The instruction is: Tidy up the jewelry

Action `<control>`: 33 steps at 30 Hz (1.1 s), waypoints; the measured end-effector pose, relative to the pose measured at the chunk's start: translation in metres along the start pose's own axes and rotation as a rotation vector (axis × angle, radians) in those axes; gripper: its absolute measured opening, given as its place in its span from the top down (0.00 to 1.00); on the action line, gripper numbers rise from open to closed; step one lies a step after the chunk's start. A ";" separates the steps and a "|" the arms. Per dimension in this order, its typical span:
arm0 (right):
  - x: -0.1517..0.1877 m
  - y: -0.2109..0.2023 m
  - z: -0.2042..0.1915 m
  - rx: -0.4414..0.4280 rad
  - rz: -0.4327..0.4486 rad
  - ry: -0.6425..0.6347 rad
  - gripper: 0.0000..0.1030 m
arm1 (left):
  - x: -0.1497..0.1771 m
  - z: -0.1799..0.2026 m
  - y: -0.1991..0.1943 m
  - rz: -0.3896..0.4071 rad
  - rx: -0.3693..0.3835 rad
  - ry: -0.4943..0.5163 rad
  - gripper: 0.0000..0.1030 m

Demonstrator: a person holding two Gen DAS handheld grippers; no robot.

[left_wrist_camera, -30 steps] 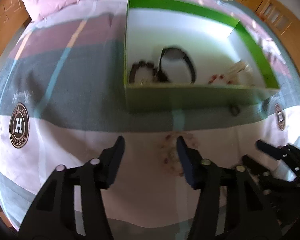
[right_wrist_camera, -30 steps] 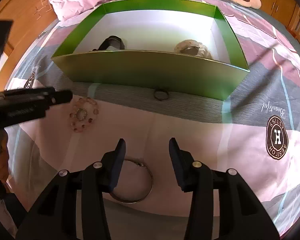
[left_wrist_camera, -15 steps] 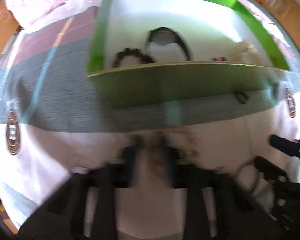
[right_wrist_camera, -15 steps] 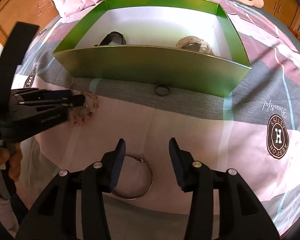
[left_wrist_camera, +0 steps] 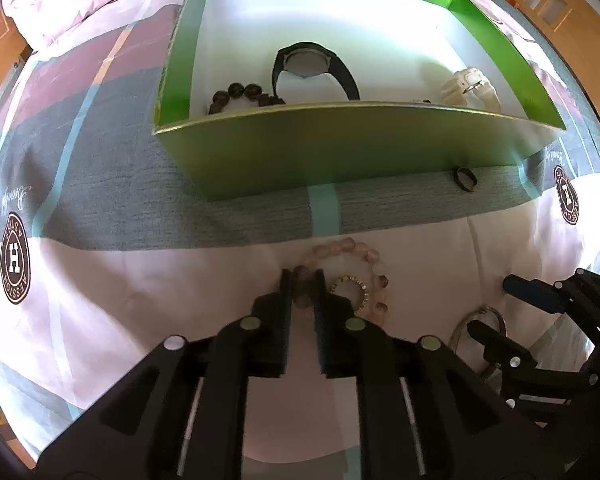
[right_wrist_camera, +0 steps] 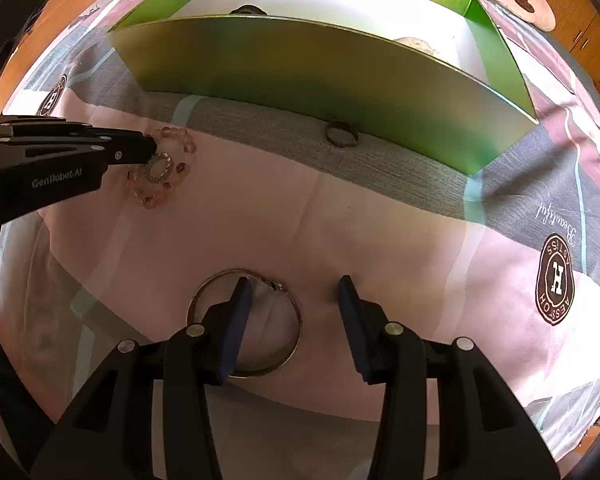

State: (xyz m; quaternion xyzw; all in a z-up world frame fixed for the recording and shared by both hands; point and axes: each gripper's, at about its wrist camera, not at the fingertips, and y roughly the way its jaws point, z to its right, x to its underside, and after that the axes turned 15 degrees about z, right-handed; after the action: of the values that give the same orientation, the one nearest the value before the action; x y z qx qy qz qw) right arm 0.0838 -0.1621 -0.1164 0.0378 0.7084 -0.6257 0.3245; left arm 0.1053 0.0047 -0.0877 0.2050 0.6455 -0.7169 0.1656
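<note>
With its jaws just closing, the left gripper (left_wrist_camera: pixel 302 280) pinches a bead of the pink bead bracelet (left_wrist_camera: pixel 360 256) at frame centre. Lower right, the right gripper (right_wrist_camera: pixel 294 300) stands apart over the metal bangle (right_wrist_camera: pixel 204 296); the green box (left_wrist_camera: pixel 340 148) fills the top.

"GenRobot.AI" — on left gripper (right_wrist_camera: pixel 150 148) body; round "H" badge (right_wrist_camera: pixel 556 280) — on bedsheet (right_wrist_camera: pixel 380 232).

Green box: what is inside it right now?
Inside the green box: a black watch, a dark bead bracelet and a cream-coloured piece on the white floor. The near wall covers the front strip of the floor, so anything there cannot be seen.
</note>
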 end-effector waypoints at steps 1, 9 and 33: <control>0.000 0.001 0.000 0.001 0.001 -0.002 0.56 | -0.001 0.003 0.001 0.000 -0.004 0.005 0.86; 0.007 0.002 -0.007 0.021 0.022 -0.016 0.56 | 0.004 0.042 0.019 0.011 -0.061 0.099 0.47; 0.009 -0.012 -0.039 -0.010 0.082 -0.046 0.94 | -0.004 0.018 -0.016 0.084 0.018 0.019 0.92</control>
State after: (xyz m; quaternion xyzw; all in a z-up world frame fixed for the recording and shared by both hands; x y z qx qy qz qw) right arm 0.0550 -0.1319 -0.1106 0.0507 0.7015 -0.6092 0.3664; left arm 0.0991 -0.0116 -0.0707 0.2398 0.6315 -0.7131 0.1877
